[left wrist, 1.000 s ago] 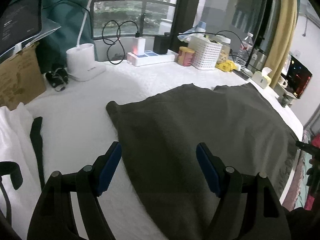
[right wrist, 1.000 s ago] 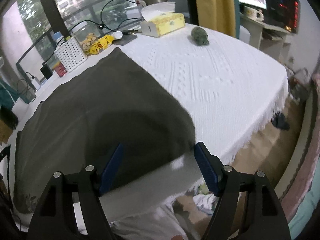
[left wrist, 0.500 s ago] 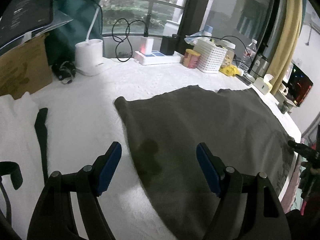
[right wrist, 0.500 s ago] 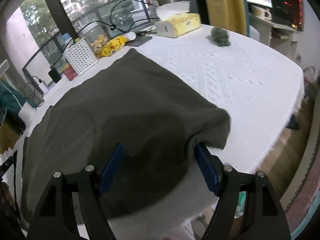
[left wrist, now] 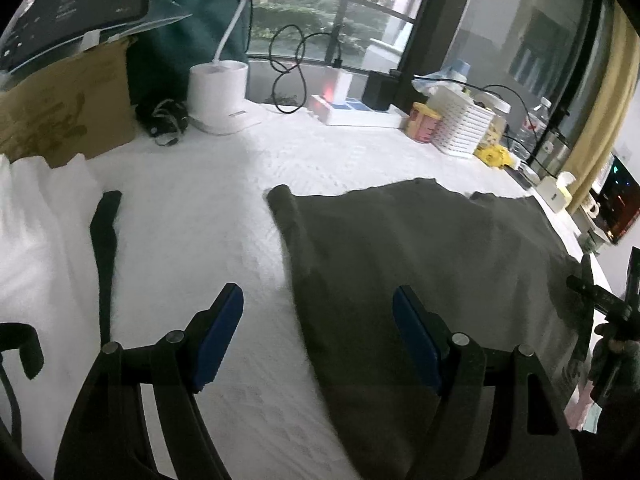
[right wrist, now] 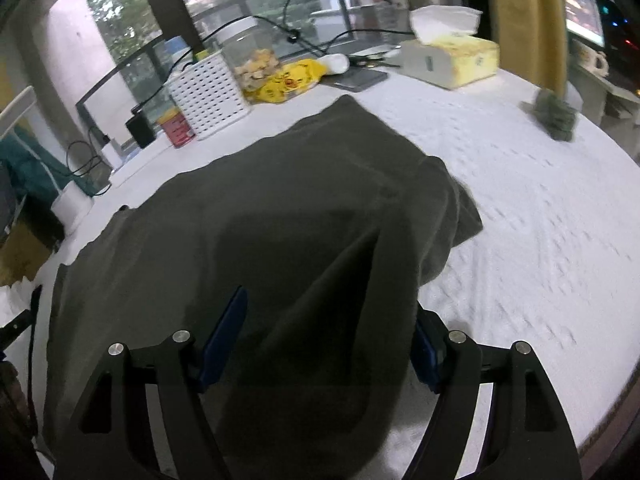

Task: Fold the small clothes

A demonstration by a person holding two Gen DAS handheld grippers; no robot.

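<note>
A dark olive garment [left wrist: 420, 260] lies spread on the white tablecloth [left wrist: 192, 240]. My left gripper [left wrist: 318, 304] hovers open over the garment's left edge, and nothing is between its blue pads. In the right wrist view the garment [right wrist: 260, 208] has its right side doubled over itself, with a raised ridge of cloth running down into my right gripper [right wrist: 328, 320]. The jaws there stand wide apart. Cloth fills the gap between them and drapes over the tip of the right finger [right wrist: 426, 356], hiding most of its pad.
Along the window stand a cardboard box [left wrist: 60, 116], a white lamp base [left wrist: 218, 96], a power strip [left wrist: 352, 110], a white basket [right wrist: 208, 92] and a tissue box [right wrist: 452, 60]. White cloth [left wrist: 36, 216] and a black strap [left wrist: 105, 232] lie at the left. The table edge [right wrist: 624, 380] is near right.
My right gripper has moved from the table's edge in over the table, and the garment's right side has come with it and folded over. The left gripper has rolled a little.
</note>
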